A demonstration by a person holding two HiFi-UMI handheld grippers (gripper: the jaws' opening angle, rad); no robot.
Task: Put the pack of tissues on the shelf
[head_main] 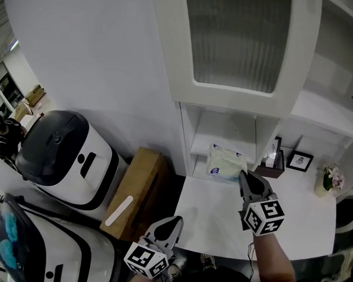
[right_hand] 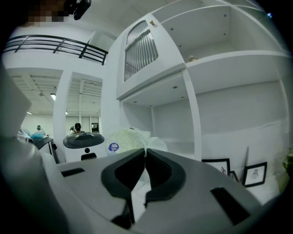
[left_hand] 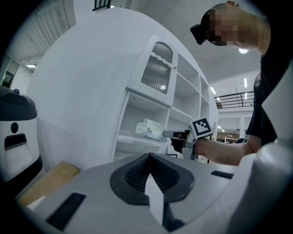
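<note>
Standing against the wall, a tall white shelving unit (head_main: 185, 79) with a ribbed glass door fills the upper part of the head view, and a white countertop (head_main: 219, 222) runs out from its foot. To the left of the counter stands a bulky white machine with a black domed top (head_main: 63, 155), and a flat brown cardboard box (head_main: 138, 188) lies between that machine and the counter.

The soft white plastic-wrapped pack of tissues (head_main: 224, 163) (left_hand: 149, 129) (right_hand: 126, 139) is inside the unit's open left compartment, under the glass door, at the level of the low shelf board. Whether its underside rests on that board I cannot tell.

The right gripper (head_main: 245, 175) (left_hand: 167, 134) (right_hand: 145, 153) reaches in from the counter side, its jaws pinched together on the near edge of the pack's wrapper, with white film showing between them in the right gripper view.

The left gripper (head_main: 173, 223) (left_hand: 149, 157) hangs low at the counter's front edge, well apart from the pack, pointing towards the unit; its jaws are pressed together with nothing between them.

In the compartment to the right a dark upright box with white tissue at its top (head_main: 274, 162) stands just beside the right gripper, then a small black-framed picture (head_main: 299, 161), then a little bunch of pale pink flowers (head_main: 330, 178).
</note>
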